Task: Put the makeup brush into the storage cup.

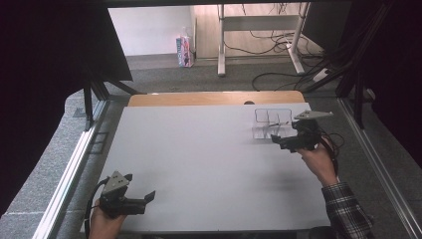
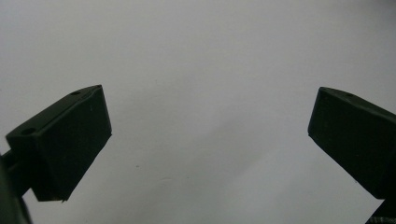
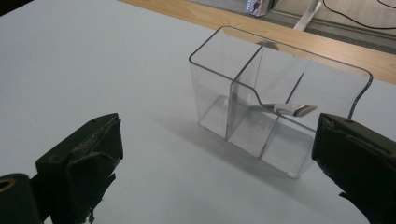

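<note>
Here, nearest to me, I am holding my left gripper (image 1: 133, 198) low at the near left corner of the white table (image 1: 199, 164), with its jaws standing wide apart and nothing between them; in the left gripper view there is bare table surface under them. Farther away, on the right side, I am holding my right gripper (image 1: 281, 143) just beside the clear organizer (image 3: 275, 107), and its jaws are also spread open, grasping nothing. The organizer is standing upright near the far right edge of the table, in front of the wooden strip (image 1: 214, 98). It has several compartments, and a small silver utensil (image 3: 280, 108) is lying inside, leaning over a low divider in the middle part; I cannot tell exactly what kind of utensil it is.

I am judging that the step is to reach this organizer. To do it well, I should be bringing the open jaws straight over one thin wall, closing slowly, because the light plastic could slide or tip.
</note>
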Available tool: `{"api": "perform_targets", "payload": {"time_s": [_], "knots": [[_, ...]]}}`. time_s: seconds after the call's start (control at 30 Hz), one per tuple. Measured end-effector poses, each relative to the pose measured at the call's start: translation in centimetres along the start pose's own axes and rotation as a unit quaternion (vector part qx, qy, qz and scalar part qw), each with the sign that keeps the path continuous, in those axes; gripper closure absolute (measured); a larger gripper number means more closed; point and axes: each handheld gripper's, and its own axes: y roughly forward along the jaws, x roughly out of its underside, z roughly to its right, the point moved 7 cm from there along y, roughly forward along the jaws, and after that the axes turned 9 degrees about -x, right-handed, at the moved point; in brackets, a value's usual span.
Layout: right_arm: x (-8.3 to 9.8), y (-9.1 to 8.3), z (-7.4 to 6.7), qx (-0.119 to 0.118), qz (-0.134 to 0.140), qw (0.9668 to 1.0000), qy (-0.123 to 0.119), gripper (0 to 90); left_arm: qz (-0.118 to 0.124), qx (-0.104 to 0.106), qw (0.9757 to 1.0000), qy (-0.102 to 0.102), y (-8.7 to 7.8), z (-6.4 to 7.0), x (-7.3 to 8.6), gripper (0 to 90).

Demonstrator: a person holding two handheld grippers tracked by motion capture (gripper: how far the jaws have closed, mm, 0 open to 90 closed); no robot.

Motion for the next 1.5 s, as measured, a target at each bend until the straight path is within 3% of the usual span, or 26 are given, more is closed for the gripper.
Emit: {"api": "perform_targets", "payload": {"time_s": [1.5], "knots": [[4.4,-0.7,-4.3,-0.024,-0.026,0.9993,-0.014,0.0,0.003,0.0,1.0,0.002,-0.1,0.0,-0.1,0.0]]}}
